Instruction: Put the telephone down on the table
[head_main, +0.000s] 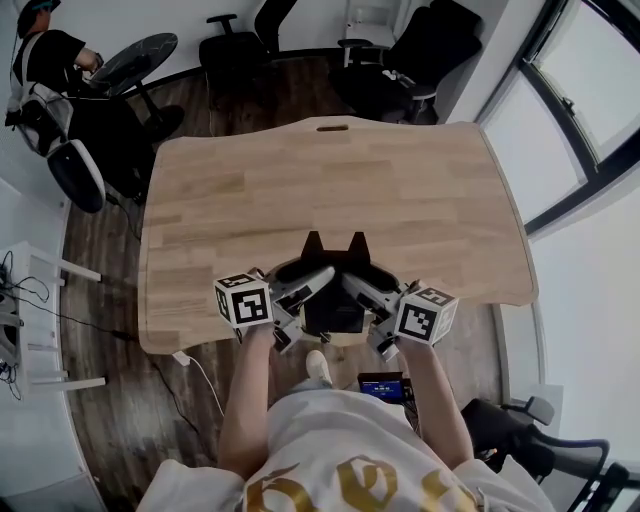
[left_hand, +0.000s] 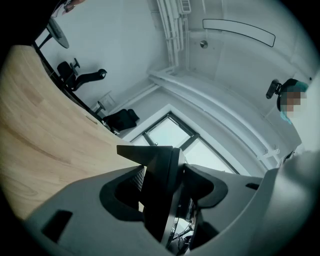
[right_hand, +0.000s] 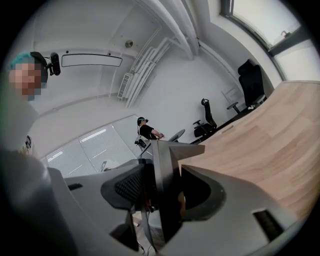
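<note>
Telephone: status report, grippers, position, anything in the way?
Left gripper and right gripper both shut on telephone. Held over near edge of table, touchdown not visible. Nothing in the way ahead.

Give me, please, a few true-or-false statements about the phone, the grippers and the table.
1. The left gripper and the right gripper both clamp the phone. True.
2. The phone lies at the middle of the table. False: it is held at the near edge.
3. The table is glass. False: it is wood.
4. Black chairs stand beyond the table. True.
</note>
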